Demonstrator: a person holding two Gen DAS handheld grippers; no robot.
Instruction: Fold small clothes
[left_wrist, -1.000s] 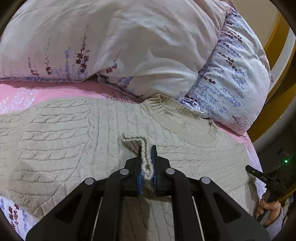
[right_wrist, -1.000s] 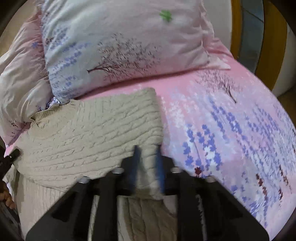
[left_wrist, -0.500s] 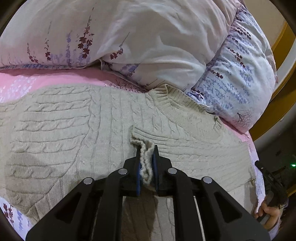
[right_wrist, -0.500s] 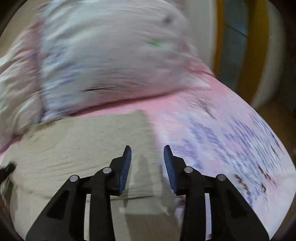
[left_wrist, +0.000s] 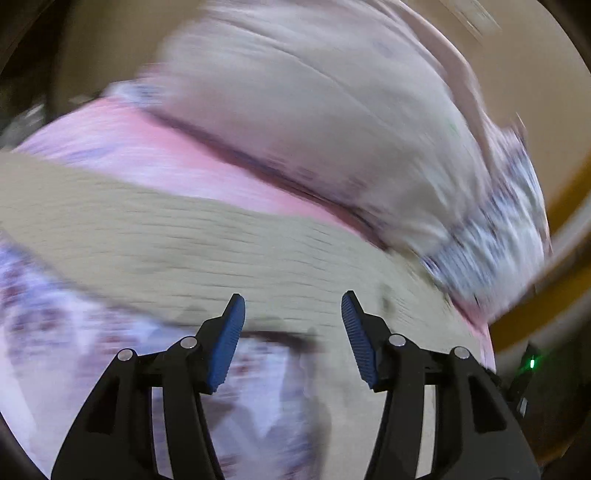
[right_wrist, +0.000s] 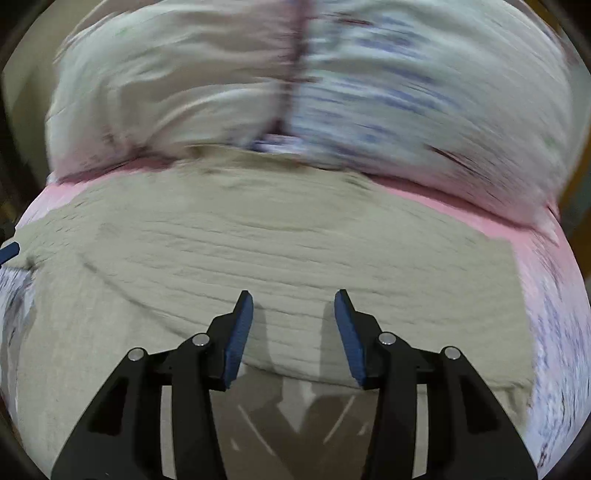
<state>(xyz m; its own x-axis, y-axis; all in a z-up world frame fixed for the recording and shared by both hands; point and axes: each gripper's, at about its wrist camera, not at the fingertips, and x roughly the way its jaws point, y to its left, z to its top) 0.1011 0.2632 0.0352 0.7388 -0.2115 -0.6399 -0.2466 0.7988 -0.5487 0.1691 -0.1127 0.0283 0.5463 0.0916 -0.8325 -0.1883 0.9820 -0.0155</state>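
Observation:
A beige cable-knit sweater (right_wrist: 280, 243) lies flat on the pink floral bed sheet (right_wrist: 535, 236), with its sleeves folded across the body. Both views are motion-blurred. My right gripper (right_wrist: 293, 295) is open and empty, just above the sweater's lower middle. My left gripper (left_wrist: 292, 299) is open and empty, over the sweater's (left_wrist: 207, 240) left edge where it meets the sheet (left_wrist: 155, 155). A tip of the left gripper shows at the left edge of the right wrist view (right_wrist: 8, 253).
Floral pillows and a rumpled duvet (right_wrist: 295, 74) are piled along the far side of the sweater; they also show in the left wrist view (left_wrist: 332, 122). A yellow and brown frame (left_wrist: 565, 229) stands at the right.
My left gripper has let go of the sweater's sleeve cuff, opened wide and swung left. My right gripper has stayed open and swung left to face the sweater's middle.

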